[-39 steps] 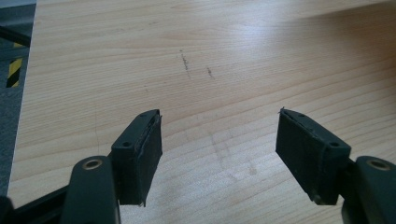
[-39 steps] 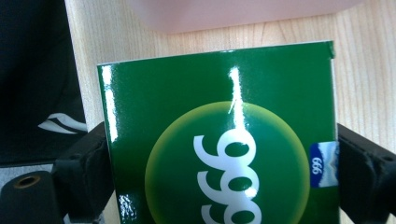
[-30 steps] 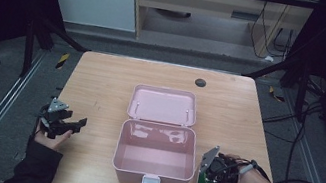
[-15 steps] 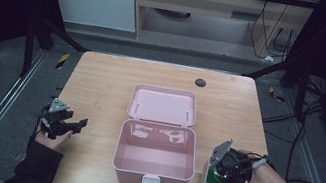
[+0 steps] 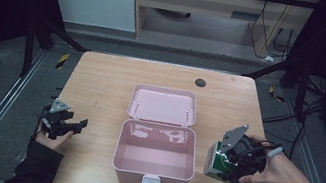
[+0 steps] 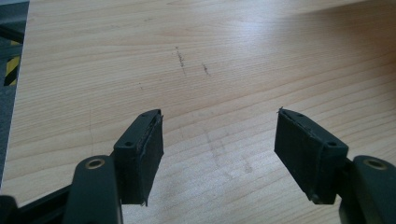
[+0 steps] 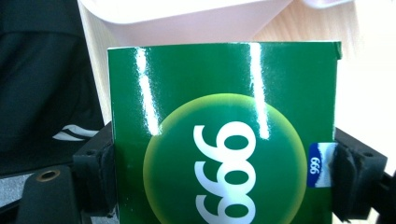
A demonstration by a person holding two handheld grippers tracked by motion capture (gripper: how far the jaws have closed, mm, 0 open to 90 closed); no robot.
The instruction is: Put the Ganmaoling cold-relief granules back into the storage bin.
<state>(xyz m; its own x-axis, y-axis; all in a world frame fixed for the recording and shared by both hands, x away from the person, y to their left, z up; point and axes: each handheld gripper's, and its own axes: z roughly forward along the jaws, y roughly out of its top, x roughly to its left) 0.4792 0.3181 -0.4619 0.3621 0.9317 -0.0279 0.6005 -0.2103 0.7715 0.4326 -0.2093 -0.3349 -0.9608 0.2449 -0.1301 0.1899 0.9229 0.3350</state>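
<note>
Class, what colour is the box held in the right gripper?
Green box, with white numerals; clearest in the right gripper view.

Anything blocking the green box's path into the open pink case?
Nothing visible. The right gripper holds the green box just right of the pink case; its lid lies folded back, and only the near right wall needs clearing.

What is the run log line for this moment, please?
right gripper: shut on green box | left gripper: open, empty | pink case: lid open

Dim surroundings frame a brightly lit table; white glare streaks the green box clamped between the right gripper's pads.
</note>
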